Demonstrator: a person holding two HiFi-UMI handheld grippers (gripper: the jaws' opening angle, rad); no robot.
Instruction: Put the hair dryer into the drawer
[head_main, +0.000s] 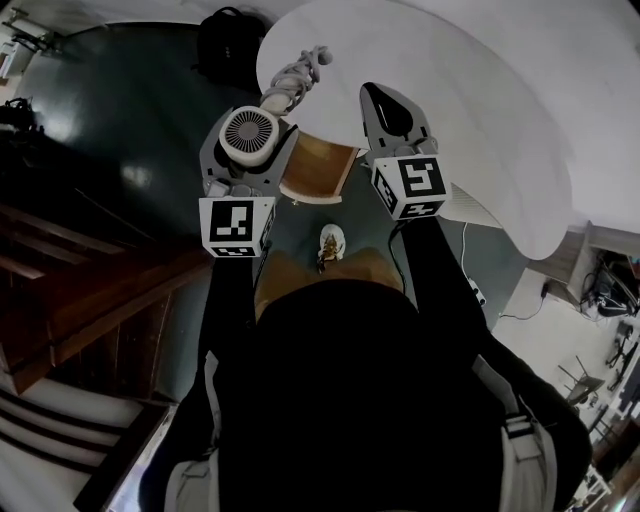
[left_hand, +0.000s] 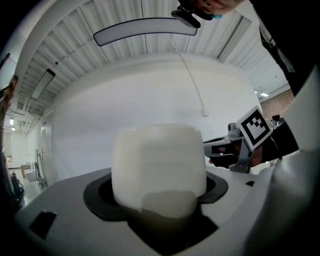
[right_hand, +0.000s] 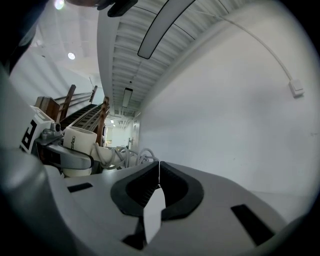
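Step in hand: carrying. The white barrel-shaped hair dryer (head_main: 250, 133) is up in the air and not yet in the drawer.
Left tongs (left_hand: 159, 200): clamped round the dryer's pale barrel, which fills the gap between the jaws. Its round vented back faces upward.
Right tongs (right_hand: 159, 172): closed on nothing, jaws pressed together, held just beside the left pair at about the same height.
Cord: the dryer's white coiled flex (head_main: 296, 80) hangs off beyond the left tongs, over the near edge of the round white worktop (head_main: 480, 110).
Drawer: what looks like an open orange-brown wooden drawer (head_main: 318, 170) sits below and between the two pairs of tongs, under the worktop's near edge.
Dryer against drawer: above it and a little to its left, well clear of the wood.
Next move, as I judge it: lower the dryer over the opening and get the loose flex inside as well. The idle right tongs can then push the drawer front.
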